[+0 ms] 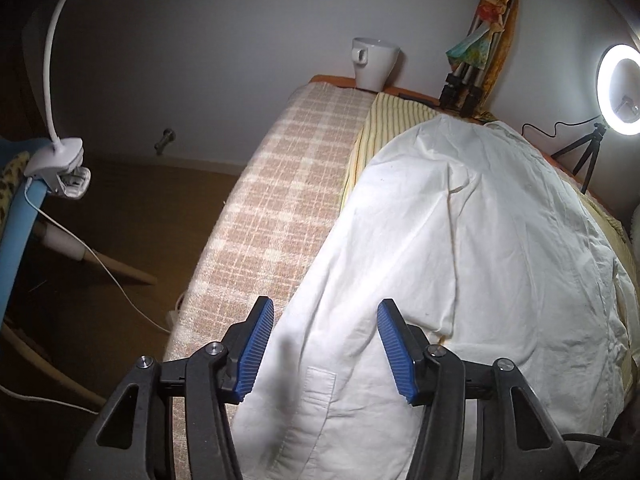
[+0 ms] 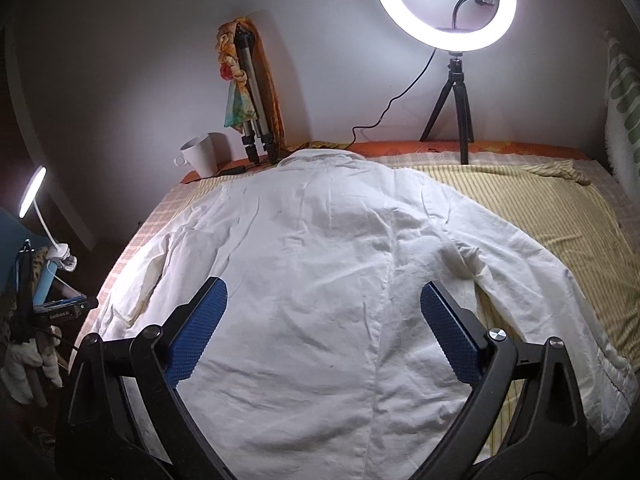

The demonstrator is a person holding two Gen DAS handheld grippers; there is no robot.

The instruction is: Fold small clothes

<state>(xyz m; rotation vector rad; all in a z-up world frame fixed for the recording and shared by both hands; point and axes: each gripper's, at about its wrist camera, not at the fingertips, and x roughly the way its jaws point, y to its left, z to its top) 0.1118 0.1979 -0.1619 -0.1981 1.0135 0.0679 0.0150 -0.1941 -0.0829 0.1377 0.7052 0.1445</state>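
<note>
My left gripper [image 1: 326,344] and right gripper [image 2: 324,332] hang with jaws apart, gripping nothing, over the near end of a white shirt [image 2: 320,260] spread flat across the bed [image 2: 540,208].

Back edge of the bed crowded — mug [image 2: 199,155], folded tripod [image 2: 253,112], ring light [image 2: 445,4] on its stand with a trailing cable [image 2: 390,106]. Striped sheet [image 2: 532,204] right of the white shirt [image 2: 320,280] lies bare — open passage there.

Left hand-held gripper [image 1: 326,344], right hand-held gripper [image 2: 324,332], black angular arms, ribbed blue pads [image 1: 256,350], silver pivot screws
</note>
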